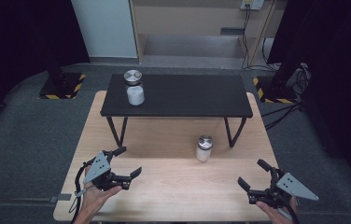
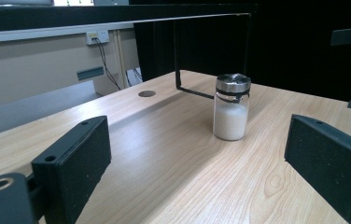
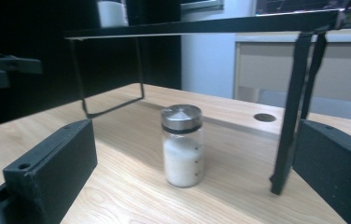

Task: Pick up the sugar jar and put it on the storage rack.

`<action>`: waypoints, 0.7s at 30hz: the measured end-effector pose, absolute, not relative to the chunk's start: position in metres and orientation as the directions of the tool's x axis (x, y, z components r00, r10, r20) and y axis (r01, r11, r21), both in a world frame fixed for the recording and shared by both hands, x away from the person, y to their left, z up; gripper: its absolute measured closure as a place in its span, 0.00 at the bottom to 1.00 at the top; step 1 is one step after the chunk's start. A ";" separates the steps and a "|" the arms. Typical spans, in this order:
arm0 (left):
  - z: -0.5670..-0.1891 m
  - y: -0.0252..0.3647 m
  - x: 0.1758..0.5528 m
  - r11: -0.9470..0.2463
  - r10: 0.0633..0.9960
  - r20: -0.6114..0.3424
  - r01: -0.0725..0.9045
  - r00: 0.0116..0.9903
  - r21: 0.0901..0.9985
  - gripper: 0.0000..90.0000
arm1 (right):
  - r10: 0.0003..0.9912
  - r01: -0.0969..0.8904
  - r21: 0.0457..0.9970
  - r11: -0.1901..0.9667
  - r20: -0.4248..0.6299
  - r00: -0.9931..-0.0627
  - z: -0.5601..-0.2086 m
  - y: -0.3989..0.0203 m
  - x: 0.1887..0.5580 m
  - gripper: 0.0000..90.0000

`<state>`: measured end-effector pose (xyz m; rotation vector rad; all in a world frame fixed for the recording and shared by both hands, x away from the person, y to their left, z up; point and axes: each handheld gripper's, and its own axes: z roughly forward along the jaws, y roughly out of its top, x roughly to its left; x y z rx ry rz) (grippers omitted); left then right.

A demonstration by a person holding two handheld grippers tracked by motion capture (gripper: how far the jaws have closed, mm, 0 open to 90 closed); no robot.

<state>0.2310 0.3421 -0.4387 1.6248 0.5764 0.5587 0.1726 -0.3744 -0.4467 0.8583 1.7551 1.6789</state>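
Note:
A small glass jar (image 1: pixel 204 148) with a metal lid and white powder stands on the wooden table (image 1: pixel 164 186), just in front of the black shelf (image 1: pixel 178 95). A second, similar jar (image 1: pixel 134 87) stands on top of that shelf at its left. My left gripper (image 1: pixel 128 163) hovers open over the table's near left, nothing between its jaws; the floor-level jar (image 2: pixel 231 107) lies ahead of it. My right gripper (image 1: pixel 254 173) is open at the near right, pointed at the same jar (image 3: pixel 181 145), which stands apart from its jaws.
The shelf's thin black legs (image 3: pixel 289 121) stand close to the jar on the table. A round cable hole (image 2: pixel 146 94) is cut in the tabletop. Beyond the table are dark stands with yellow-black bases (image 1: pixel 61 86) and cables on the grey floor.

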 end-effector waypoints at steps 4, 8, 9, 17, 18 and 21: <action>-0.439 0.343 0.232 -0.115 0.650 0.027 0.064 0.759 0.991 0.06 | 0.749 0.081 0.996 0.040 0.024 -0.662 -0.436 -0.378 0.173 0.01; -0.439 0.343 0.232 -0.112 0.647 0.019 0.070 0.762 0.991 0.06 | 0.739 0.099 0.994 0.039 0.038 -0.673 -0.426 -0.382 0.174 0.01; -0.439 0.343 0.232 -0.111 0.646 0.019 0.070 0.763 0.991 0.06 | 0.734 0.104 0.994 0.042 0.040 -0.678 -0.419 -0.384 0.174 0.01; -0.440 0.345 0.232 -0.112 0.654 0.015 0.078 0.757 0.991 0.06 | 0.730 0.092 0.992 0.086 0.000 -0.683 -0.366 -0.390 0.175 0.01; -0.441 0.345 0.232 -0.113 0.654 0.015 0.078 0.756 0.991 0.06 | 0.728 0.091 0.992 0.088 -0.002 -0.686 -0.361 -0.390 0.175 0.01; -0.441 0.346 0.232 -0.107 0.658 0.009 0.082 0.753 0.991 0.06 | 0.723 0.096 0.990 0.108 -0.012 -0.690 -0.343 -0.388 0.177 0.01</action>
